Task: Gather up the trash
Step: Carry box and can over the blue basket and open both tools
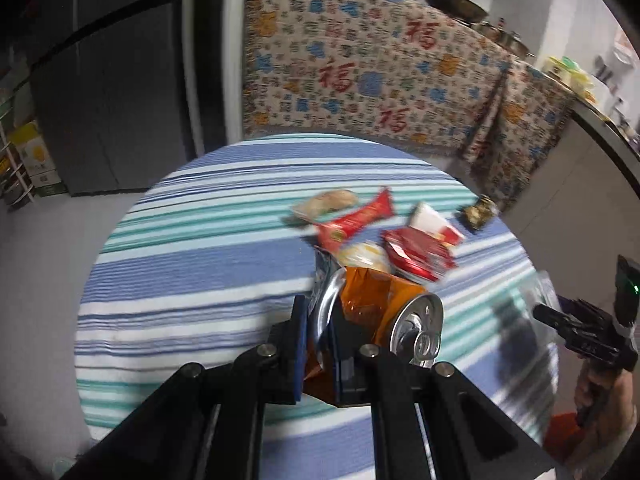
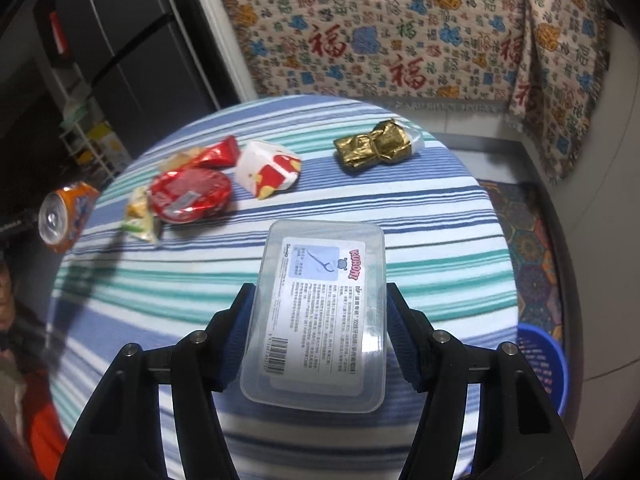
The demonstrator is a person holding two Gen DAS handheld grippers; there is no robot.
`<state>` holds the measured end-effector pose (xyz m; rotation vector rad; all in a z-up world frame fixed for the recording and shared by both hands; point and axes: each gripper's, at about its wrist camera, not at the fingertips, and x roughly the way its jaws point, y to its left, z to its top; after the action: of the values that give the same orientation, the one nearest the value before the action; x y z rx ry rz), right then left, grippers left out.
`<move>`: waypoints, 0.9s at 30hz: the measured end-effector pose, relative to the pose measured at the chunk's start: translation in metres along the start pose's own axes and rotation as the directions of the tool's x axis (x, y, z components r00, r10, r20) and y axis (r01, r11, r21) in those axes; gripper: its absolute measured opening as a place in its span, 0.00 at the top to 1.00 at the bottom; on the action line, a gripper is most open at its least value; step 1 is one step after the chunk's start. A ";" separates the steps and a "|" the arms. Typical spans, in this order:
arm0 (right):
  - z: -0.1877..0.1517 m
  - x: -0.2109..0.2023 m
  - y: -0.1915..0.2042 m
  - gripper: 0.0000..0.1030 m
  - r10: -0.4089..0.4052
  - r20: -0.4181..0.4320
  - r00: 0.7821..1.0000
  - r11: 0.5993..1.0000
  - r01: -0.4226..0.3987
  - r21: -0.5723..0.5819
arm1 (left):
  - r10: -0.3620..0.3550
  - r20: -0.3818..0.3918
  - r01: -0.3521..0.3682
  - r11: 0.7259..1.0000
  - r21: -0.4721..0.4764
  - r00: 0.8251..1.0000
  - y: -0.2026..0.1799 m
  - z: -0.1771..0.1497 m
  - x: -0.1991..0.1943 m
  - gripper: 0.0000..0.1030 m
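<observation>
My left gripper [image 1: 318, 320] is shut on a crushed orange soda can [image 1: 384, 308] and holds it above the striped round table [image 1: 192, 248]; the can also shows at the left of the right wrist view [image 2: 66, 216]. My right gripper [image 2: 320, 304] is shut on a clear plastic box [image 2: 320, 312] with a printed label, held above the table. On the table lie a red foil wrapper [image 2: 192, 196], a red packet [image 2: 218, 154], a white and red carton [image 2: 268, 170], a pale green snack wrapper [image 2: 140, 216] and a gold foil wrapper [image 2: 374, 148].
A blue plastic basket [image 2: 544, 364] stands on the floor at the right of the table. A patterned cloth [image 2: 400, 36] covers furniture behind the table. A dark fridge [image 1: 108, 80] stands at the back left. A counter with pans [image 1: 456, 4] is at the back right.
</observation>
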<state>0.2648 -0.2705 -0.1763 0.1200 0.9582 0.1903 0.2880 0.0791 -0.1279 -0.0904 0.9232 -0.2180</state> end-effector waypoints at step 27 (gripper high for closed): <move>-0.069 -0.107 -0.257 0.38 -0.223 0.010 0.975 0.912 0.205 0.355 | -0.404 -0.169 0.438 0.840 0.321 0.899 -0.387 -0.035 0.082 0.90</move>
<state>0.1759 -0.5433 -0.1775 0.3470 0.9410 -0.1900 0.2510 -0.3162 -0.1469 0.0521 0.9373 -0.8045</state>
